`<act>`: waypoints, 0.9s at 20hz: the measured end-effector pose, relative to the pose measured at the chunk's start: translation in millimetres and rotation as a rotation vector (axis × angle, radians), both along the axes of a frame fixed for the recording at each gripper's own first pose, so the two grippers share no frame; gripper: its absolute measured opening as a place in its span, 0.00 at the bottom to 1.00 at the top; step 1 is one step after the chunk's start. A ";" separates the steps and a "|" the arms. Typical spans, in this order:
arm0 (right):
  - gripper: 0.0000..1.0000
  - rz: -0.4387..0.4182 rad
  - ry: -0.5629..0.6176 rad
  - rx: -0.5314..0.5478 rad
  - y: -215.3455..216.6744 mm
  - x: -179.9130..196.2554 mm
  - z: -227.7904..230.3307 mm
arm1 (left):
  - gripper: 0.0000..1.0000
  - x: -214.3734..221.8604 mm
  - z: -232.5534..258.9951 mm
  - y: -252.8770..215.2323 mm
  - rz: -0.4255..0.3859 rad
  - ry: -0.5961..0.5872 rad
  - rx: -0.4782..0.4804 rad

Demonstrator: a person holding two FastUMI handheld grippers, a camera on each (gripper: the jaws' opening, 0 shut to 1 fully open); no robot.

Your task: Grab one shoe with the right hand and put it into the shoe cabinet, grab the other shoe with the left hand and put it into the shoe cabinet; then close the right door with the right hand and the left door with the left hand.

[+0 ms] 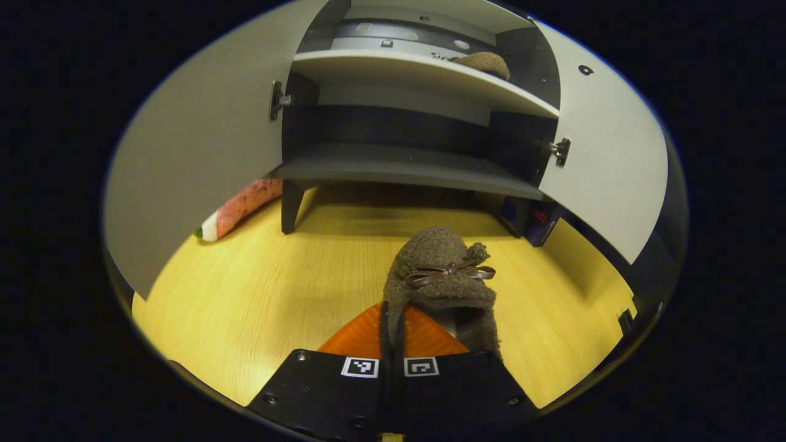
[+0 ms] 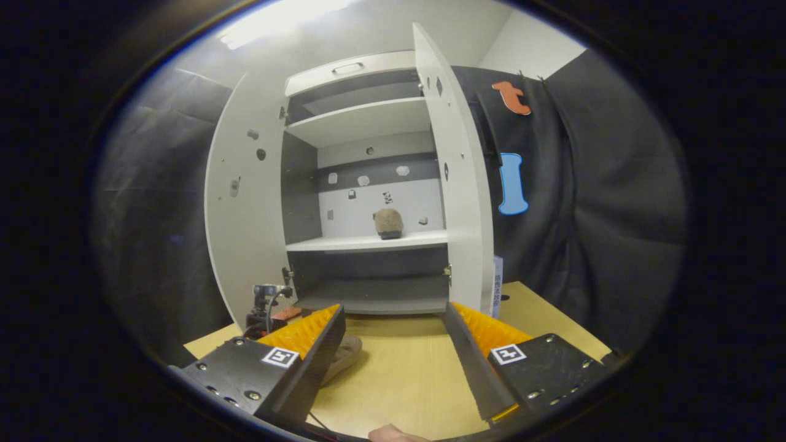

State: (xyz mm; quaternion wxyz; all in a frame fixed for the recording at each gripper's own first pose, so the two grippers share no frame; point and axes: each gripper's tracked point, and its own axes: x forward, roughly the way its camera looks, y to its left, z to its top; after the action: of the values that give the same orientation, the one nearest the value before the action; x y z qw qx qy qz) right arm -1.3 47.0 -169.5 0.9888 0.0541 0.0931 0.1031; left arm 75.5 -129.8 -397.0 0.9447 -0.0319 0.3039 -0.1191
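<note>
Left hand-held gripper (image 1: 393, 344) is pinching the brown fuzzy slipper-shoe with a ribbon bow (image 1: 443, 279) by its collar, holding it above the yellow wooden tabletop (image 1: 258, 294), probably for carrying to the cabinet. Right hand-held gripper (image 2: 393, 344) is hanging spread, holding nothing. White two-door shoe cabinet (image 2: 245, 202) is standing open; matching brown shoe (image 2: 388, 223) is sitting on a shelf.

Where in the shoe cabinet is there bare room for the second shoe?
The lower shelf is bare from wall to wall. The middle shelf is free left of the first shoe, which crowds its right part. The left gripper grips the second shoe over the table.
</note>
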 end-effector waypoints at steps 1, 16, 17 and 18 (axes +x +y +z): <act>0.98 -0.001 -0.002 0.000 -1.4 -0.4 -0.8 | 0.01 -0.3 19.7 -1.5 -0.003 -0.044 0.005; 0.98 0.012 -0.061 0.032 -13.5 -19.6 10.7 | 0.00 14.3 290.8 -9.6 -0.021 -0.487 -0.103; 0.98 0.010 -0.065 0.037 -15.1 -19.1 11.7 | 0.00 20.2 302.7 -9.5 -0.023 -0.498 -0.109; 0.96 0.009 -0.065 0.043 -16.7 -19.3 12.1 | 0.00 29.5 313.9 -9.4 -0.020 -0.508 -0.115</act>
State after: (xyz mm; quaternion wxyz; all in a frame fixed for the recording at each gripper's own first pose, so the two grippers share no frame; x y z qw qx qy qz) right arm -20.5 30.3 -157.4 0.9895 0.0714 0.0588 0.1114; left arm 105.1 -139.2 -83.1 0.9861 -0.0517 0.0499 -0.1498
